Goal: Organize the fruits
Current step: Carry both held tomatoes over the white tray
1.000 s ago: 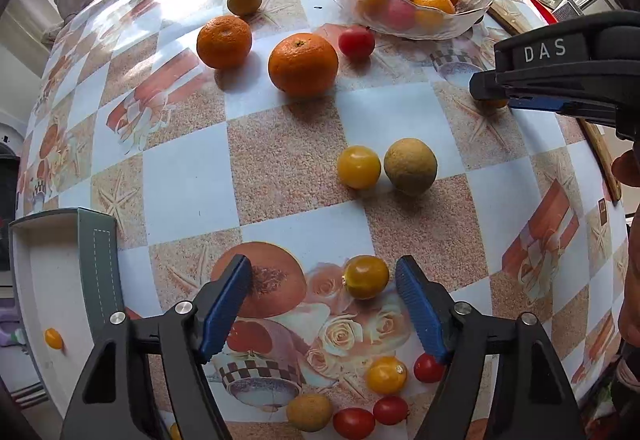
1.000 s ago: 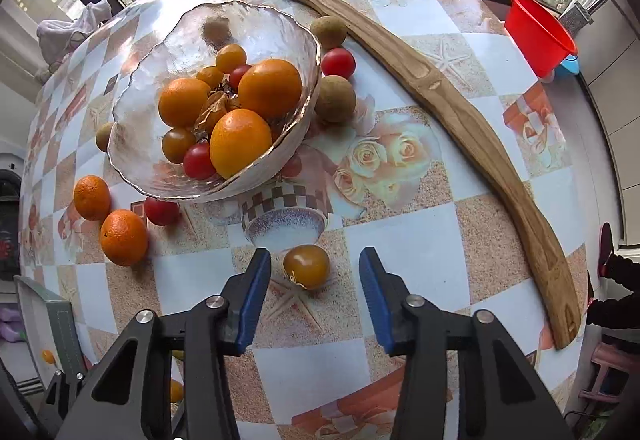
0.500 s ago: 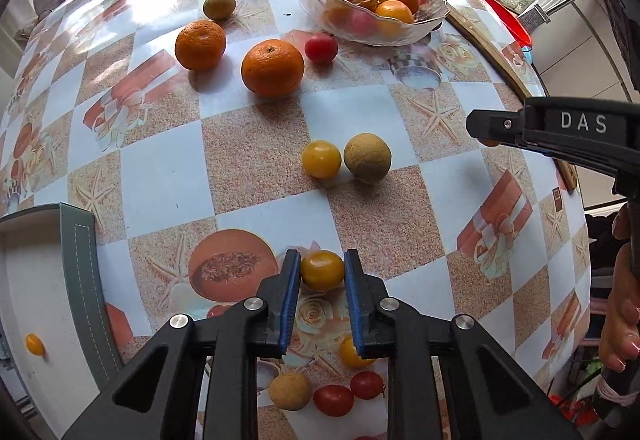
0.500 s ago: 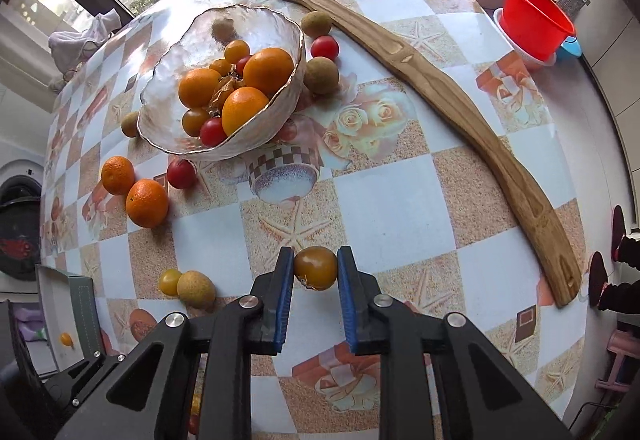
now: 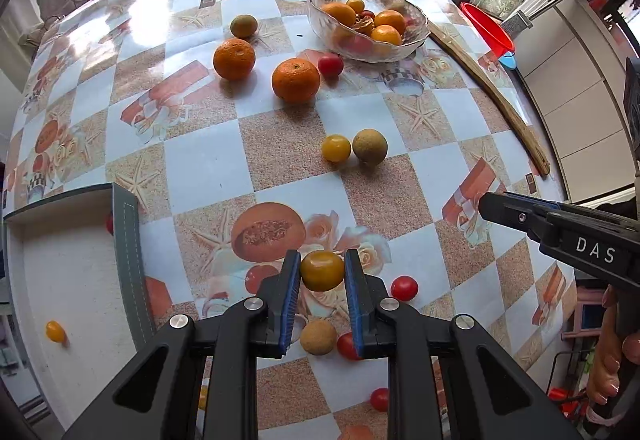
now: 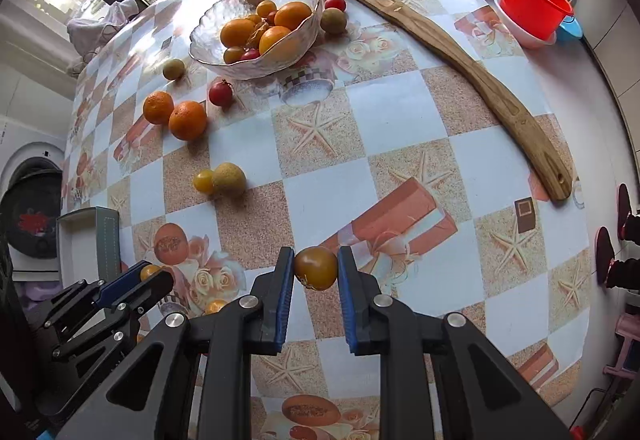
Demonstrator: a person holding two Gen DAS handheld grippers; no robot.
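While both point steeply down over the table [image 5: 280, 143], left gripper [image 5: 322, 272] clamped on yellow tomato [image 5: 322, 270], right gripper [image 6: 316, 268] clamped on brownish tomato [image 6: 316, 268].

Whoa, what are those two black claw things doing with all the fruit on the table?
A person is sorting fruit with a claw in each hand. The left claw is shut on a yellow tomato, and the right claw is shut on a brownish tomato. More oranges and tomatoes lie loose on the table, and a glass bowl already holds some.
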